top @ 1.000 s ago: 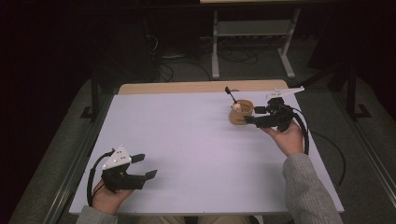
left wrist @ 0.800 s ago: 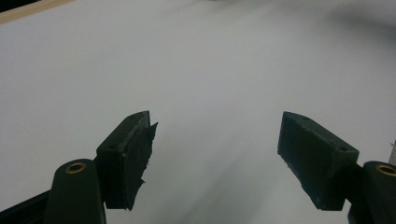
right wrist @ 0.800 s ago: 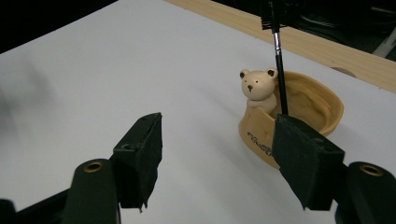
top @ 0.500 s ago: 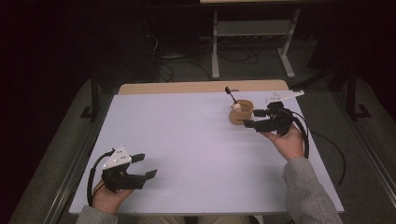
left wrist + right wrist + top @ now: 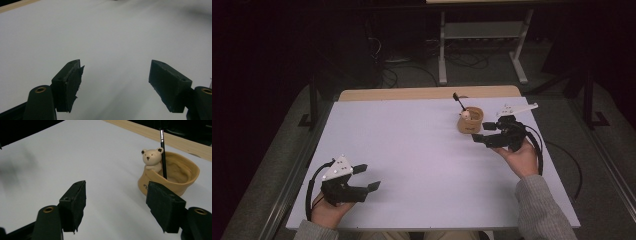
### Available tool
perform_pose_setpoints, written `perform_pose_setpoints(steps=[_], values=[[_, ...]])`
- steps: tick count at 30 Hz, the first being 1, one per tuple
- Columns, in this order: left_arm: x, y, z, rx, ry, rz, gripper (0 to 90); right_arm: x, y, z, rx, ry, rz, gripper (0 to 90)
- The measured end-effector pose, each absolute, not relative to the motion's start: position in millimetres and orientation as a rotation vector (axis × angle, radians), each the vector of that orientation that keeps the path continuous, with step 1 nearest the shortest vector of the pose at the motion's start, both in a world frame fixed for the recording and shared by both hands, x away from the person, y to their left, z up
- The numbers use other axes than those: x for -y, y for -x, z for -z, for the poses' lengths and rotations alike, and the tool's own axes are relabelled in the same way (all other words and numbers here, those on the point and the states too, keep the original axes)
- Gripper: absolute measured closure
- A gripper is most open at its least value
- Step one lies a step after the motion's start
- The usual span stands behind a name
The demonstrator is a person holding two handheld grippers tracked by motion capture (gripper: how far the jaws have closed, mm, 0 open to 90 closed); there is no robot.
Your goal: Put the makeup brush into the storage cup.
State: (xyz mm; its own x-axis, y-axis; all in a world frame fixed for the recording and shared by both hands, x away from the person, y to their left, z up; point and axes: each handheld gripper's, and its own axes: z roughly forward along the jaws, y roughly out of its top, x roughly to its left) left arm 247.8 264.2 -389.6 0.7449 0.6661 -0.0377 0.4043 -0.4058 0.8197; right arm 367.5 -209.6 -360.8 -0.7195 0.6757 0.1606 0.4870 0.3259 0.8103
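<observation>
While my left claw (image 5: 364, 178) and right claw (image 5: 486, 133) are hanging open, nothing is being gripped; the cup (image 5: 470, 120) near the table's (image 5: 412, 150) far edge is waiting.

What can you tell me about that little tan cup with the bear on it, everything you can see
The cup is a small tan pot, ceramic by its look, with a wavy, uneven rim and a small dark mark low on its side. A cream bear figure with dark ears, eyes and nose peeks over the rim. A thin black brush stands inside, leaning against the wall beside the bear. The cup sits upright on the white table, toward its far right. The right gripper is open just beside it, not touching.
</observation>
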Motion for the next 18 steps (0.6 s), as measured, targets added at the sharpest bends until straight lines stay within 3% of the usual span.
perform_pose_setpoints(steps=[18], values=[[-260.0,-250.9,392.3,-0.808,-2.051,-0.364,25.7,207.6,-348.5,372.7,-2.406,-1.015,-1.349,30.5]])
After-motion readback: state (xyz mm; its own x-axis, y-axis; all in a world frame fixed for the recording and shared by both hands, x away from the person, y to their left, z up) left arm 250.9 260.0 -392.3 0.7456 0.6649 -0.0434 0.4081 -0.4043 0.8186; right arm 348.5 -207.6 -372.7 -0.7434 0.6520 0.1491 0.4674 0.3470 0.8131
